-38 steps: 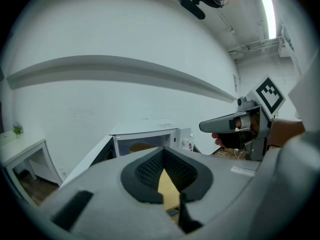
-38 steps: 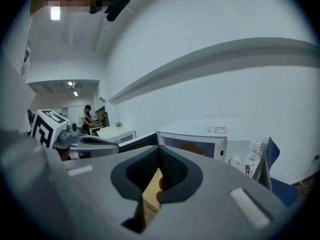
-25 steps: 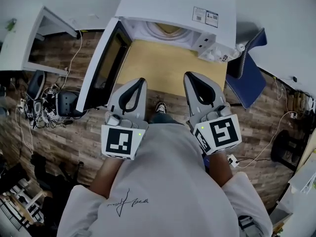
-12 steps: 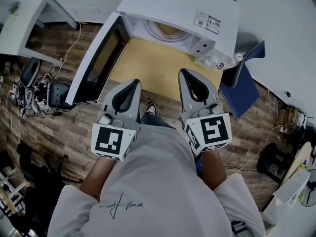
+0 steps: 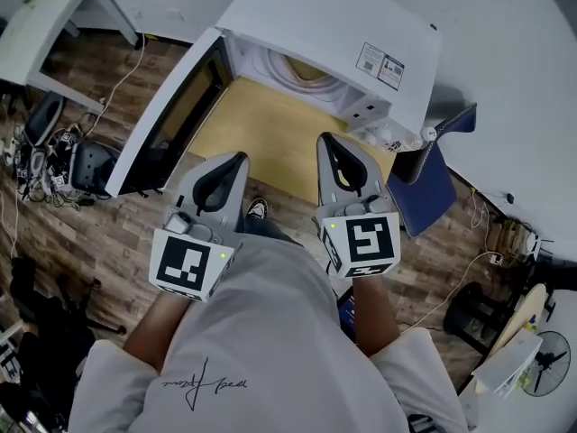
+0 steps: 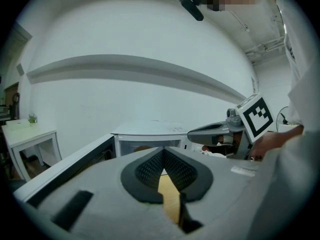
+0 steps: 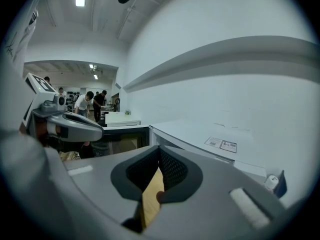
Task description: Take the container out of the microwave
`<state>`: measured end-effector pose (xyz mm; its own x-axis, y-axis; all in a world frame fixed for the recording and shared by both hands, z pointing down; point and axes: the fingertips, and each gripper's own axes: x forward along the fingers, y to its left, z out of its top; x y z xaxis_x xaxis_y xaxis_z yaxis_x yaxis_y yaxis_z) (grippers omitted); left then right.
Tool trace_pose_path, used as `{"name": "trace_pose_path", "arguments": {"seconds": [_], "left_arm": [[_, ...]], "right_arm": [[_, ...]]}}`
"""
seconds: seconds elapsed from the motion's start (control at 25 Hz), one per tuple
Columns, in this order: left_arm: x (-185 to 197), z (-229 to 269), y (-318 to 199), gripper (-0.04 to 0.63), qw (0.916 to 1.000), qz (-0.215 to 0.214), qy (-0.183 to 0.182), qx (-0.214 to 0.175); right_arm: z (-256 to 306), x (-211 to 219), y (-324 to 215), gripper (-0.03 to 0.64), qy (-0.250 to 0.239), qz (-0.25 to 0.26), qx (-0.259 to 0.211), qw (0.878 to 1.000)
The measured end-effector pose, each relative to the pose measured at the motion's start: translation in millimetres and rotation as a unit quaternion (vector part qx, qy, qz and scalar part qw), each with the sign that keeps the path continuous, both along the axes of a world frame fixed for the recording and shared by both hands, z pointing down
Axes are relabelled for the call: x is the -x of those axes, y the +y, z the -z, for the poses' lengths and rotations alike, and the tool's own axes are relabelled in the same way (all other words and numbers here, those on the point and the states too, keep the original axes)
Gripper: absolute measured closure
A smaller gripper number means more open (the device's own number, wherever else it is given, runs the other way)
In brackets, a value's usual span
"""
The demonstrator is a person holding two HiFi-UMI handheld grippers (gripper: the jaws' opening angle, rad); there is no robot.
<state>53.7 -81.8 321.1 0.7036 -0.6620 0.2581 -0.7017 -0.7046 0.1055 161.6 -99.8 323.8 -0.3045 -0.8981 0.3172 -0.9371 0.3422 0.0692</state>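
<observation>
The white microwave [image 5: 334,25] stands at the back of a yellow table [image 5: 261,138], its door [image 5: 171,115] swung open to the left. Inside the cavity lies a round pale container [image 5: 302,69], only partly in view. My left gripper [image 5: 234,159] and right gripper [image 5: 327,139] are side by side over the table's front edge, pointing at the microwave and well short of it. Both are shut with nothing between the fingers. In the left gripper view the tips [image 6: 162,150] meet in front of the open cavity [image 6: 145,145]. The right gripper's tips [image 7: 159,150] also meet.
A blue chair [image 5: 428,183] stands right of the table. Small bottles [image 5: 397,138] sit beside the microwave. A white desk [image 5: 54,16] and tangled cables [image 5: 54,152] are on the wooden floor at left. People [image 7: 92,104] stand far back in the room.
The right gripper has shifted a little, forward and slightly lower, while the left has barely moved. Both stay shut. The head view has swung, so the microwave sits further right in it.
</observation>
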Motion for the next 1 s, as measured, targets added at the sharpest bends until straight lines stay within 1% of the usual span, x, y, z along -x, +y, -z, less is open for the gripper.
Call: {"name": "trace_pose_path", "arguments": {"seconds": [0.08,0.16,0.36,0.44,0.52,0.56,0.76,1.0], "left_arm": [[-0.6,2.5,-5.9,0.603,0.9999,0.005,0.009,-0.001],[0.0,2.7,-10.7,0.603,0.9999,0.005,0.011,0.0],[3.3,2.5,-21.5,0.603,1.0,0.003,0.003,0.003],[4.9,1.9,-26.3,0.603,1.0,0.004,0.001,0.003],[6.3,1.5,-30.1,0.603,1.0,0.005,0.0,0.004],[6.9,1.3,-31.5,0.603,1.0,0.005,0.0,0.004],[8.7,-1.4,-35.3,0.603,0.9999,0.001,-0.006,0.008],[12.2,-6.1,-38.7,0.603,0.9998,0.0,-0.012,0.015]], "right_arm": [[-3.9,1.8,-7.8,0.603,0.013,0.004,-0.001,1.0],[-9.0,4.3,-15.1,0.603,0.021,0.007,0.001,1.0],[-22.2,6.8,-32.3,0.603,0.023,0.007,0.015,1.0],[-28.1,7.0,-39.0,0.601,0.032,0.007,0.022,0.999],[-33.3,8.4,-45.5,0.577,0.048,0.009,0.029,0.998],[-35.3,8.8,-48.5,0.577,0.054,0.007,0.03,0.998],[-47.8,7.4,-61.2,0.577,0.059,-0.002,0.038,0.998],[-64.4,8.7,-74.6,0.577,0.098,0.001,0.046,0.994]]}}
